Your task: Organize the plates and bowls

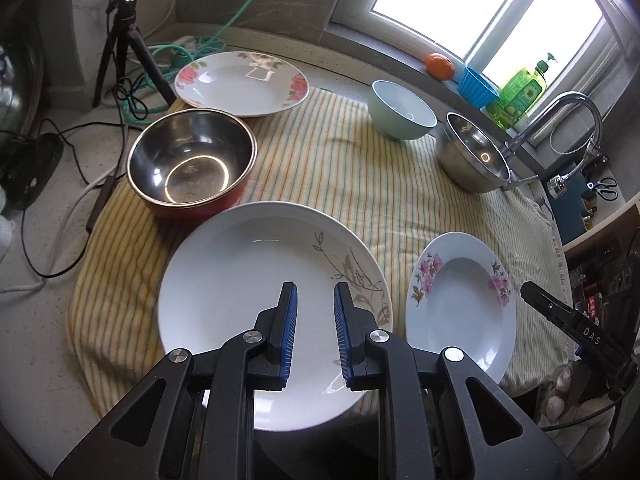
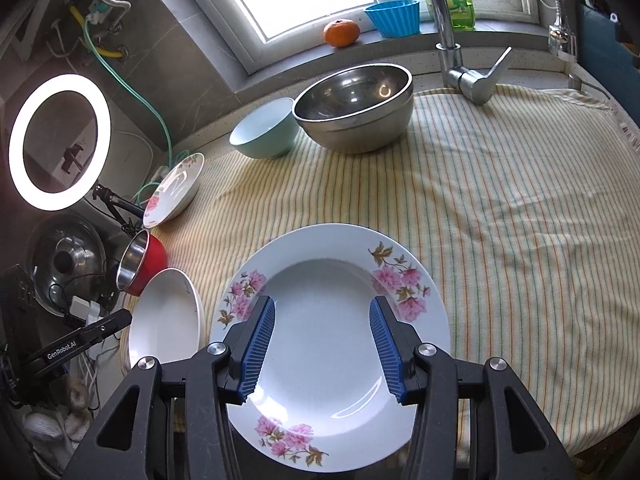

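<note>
My left gripper (image 1: 315, 288) hovers over a large white plate with a brown grass motif (image 1: 240, 280), jaws a narrow gap apart and empty. My right gripper (image 2: 322, 302) stands open above a deep plate with pink flowers (image 2: 320, 344), touching nothing. The two plates lie side by side at the front edge of the striped towel (image 1: 340, 184). Behind them are a red-sided steel bowl (image 1: 192, 164), a rose-patterned plate (image 1: 240, 82), a pale green bowl (image 1: 400, 110) and a large steel bowl (image 1: 472, 156).
A ring light on a tripod (image 1: 120, 40) and loose cables (image 1: 60, 140) crowd the left counter. The faucet (image 2: 452, 40) rises at the back right. On the windowsill are an orange (image 2: 341, 33), a blue cup (image 2: 394, 18) and a green soap bottle (image 1: 520, 96).
</note>
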Action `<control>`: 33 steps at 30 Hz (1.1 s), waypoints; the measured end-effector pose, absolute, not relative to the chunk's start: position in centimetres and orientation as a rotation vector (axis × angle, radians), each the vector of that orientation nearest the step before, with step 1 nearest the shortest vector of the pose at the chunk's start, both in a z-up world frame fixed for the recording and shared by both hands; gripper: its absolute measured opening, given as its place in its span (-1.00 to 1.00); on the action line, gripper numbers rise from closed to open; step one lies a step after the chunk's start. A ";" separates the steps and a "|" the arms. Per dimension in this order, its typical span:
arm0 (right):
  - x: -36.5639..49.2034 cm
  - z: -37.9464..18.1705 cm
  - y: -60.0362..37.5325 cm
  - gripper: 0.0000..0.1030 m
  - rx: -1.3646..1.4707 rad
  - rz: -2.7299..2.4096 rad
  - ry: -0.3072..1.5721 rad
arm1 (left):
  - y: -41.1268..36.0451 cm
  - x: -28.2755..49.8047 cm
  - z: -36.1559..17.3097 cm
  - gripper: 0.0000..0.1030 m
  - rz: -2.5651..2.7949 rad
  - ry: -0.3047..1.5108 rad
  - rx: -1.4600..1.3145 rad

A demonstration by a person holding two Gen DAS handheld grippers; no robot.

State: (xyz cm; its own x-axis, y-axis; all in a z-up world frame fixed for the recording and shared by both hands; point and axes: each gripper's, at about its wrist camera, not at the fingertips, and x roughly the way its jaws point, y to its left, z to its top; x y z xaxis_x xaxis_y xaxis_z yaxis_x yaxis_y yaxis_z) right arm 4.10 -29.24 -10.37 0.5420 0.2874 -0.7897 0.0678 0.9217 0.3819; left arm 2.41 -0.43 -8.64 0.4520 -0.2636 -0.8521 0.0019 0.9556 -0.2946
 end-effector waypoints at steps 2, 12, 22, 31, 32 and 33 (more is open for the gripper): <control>4.7 -10.1 -28.2 -0.12 0.361 0.164 0.996 | 0.7 2.1 -8.8 -0.67 -0.138 1.093 -0.288; 7.4 -10.0 -23.1 -0.12 0.238 0.267 1.051 | 5.2 0.5 -10.1 -0.67 -0.018 1.104 -0.387; 9.3 -11.2 -17.8 -0.30 0.164 0.399 1.095 | 7.4 -0.4 -11.5 -0.67 0.040 1.129 -0.431; 10.6 -13.0 -14.9 -0.57 0.102 0.442 1.152 | 8.1 -0.5 -12.4 -0.61 0.044 1.146 -0.446; 10.7 -13.1 -14.7 -0.61 0.098 0.446 1.157 | 8.0 -0.5 -12.4 -0.61 0.044 1.147 -0.446; 10.8 -13.3 -14.6 -0.63 0.095 0.449 1.161 | 8.0 -0.5 -12.5 -0.61 0.042 1.148 -0.446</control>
